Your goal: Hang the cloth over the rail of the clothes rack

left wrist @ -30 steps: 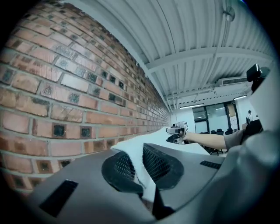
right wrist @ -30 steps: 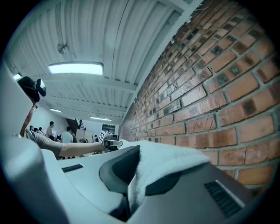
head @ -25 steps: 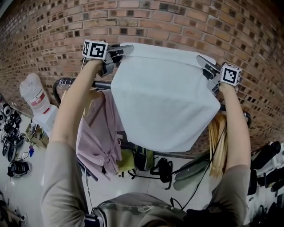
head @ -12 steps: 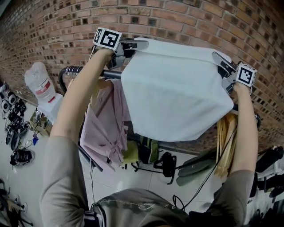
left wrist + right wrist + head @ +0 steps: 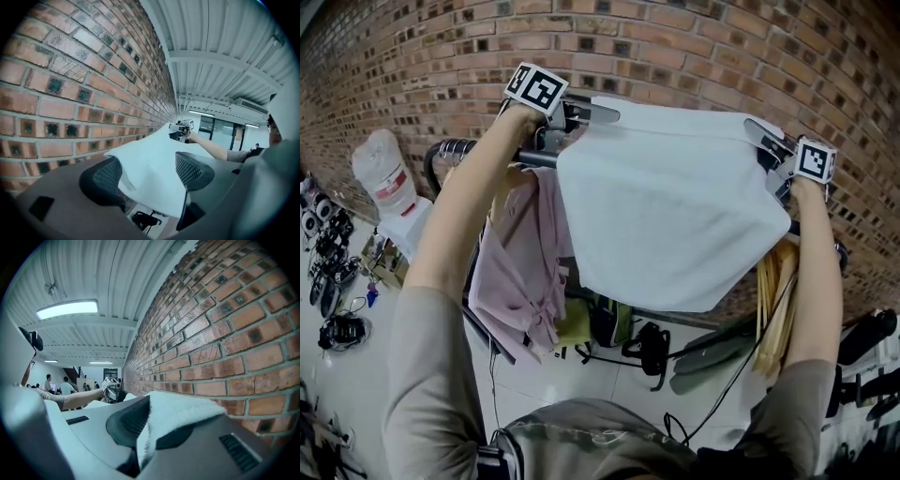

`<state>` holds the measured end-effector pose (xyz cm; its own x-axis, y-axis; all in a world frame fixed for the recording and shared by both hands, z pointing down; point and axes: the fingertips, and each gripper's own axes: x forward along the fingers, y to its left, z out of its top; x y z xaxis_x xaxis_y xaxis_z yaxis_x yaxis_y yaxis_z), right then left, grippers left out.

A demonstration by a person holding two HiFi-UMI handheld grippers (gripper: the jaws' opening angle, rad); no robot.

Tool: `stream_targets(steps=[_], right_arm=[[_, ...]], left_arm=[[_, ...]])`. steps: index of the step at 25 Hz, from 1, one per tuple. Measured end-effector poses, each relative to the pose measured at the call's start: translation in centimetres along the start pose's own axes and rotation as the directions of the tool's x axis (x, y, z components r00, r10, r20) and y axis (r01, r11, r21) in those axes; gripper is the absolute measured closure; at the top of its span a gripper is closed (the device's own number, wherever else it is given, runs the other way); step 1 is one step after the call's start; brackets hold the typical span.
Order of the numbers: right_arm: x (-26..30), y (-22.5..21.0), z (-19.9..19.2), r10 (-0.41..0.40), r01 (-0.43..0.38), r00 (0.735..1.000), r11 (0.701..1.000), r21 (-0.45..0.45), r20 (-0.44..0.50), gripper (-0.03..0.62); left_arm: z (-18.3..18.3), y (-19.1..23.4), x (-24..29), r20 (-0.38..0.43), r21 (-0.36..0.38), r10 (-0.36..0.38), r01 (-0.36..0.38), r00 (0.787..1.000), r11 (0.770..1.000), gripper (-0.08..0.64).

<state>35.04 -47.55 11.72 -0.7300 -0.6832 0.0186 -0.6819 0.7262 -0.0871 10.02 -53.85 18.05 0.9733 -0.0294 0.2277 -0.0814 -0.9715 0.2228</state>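
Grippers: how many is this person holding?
2: the left gripper, jaws opening with a corner of the white cloth between them; the right gripper, shut on its other corner.

The cloth [image 5: 666, 206] you hold across the middle of the head view is white, matt and soft. In the right gripper view its edge shows a fuzzy, towel-like nap. Your right gripper [image 5: 143, 427] has a smooth, matt grey plastic shell and a black pad [image 5: 129, 420] with fine ribbing. The rail [image 5: 534, 157], upper left in the head view, is dark metal tube with a dull sheen. Below it the pink garment [image 5: 520, 272] is thin, creased fabric. The brick wall [image 5: 694, 47] along the top is rough and matt. The floor [image 5: 347, 403] at lower left is pale and glossy.
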Motion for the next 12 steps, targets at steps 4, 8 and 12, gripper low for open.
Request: stream_targets(steps=[4, 8, 12], right_arm=[[0.3, 0.3, -0.9, 0.029, -0.027, 0.999, 0.999, 0.047, -0.031, 0.572], [0.6, 0.6, -2.1, 0.05, -0.043, 0.996, 0.995, 0.09, -0.069, 0.572], [0.8, 0.5, -2.2, 0.051, -0.042, 0.996, 0.994, 0.104, -0.08, 0.571]], left_arm=[[-0.2, -0.2, 0.1, -0.003, 0.008, -0.001, 0.001, 1.0, 1.0, 0.209], [-0.6, -0.2, 0.2, -0.021, 0.006, 0.003, -0.003, 1.0, 1.0, 0.209], [-0.7, -0.4, 0.1, -0.029, 0.011, -0.007, 0.007, 1.0, 1.0, 0.209]])
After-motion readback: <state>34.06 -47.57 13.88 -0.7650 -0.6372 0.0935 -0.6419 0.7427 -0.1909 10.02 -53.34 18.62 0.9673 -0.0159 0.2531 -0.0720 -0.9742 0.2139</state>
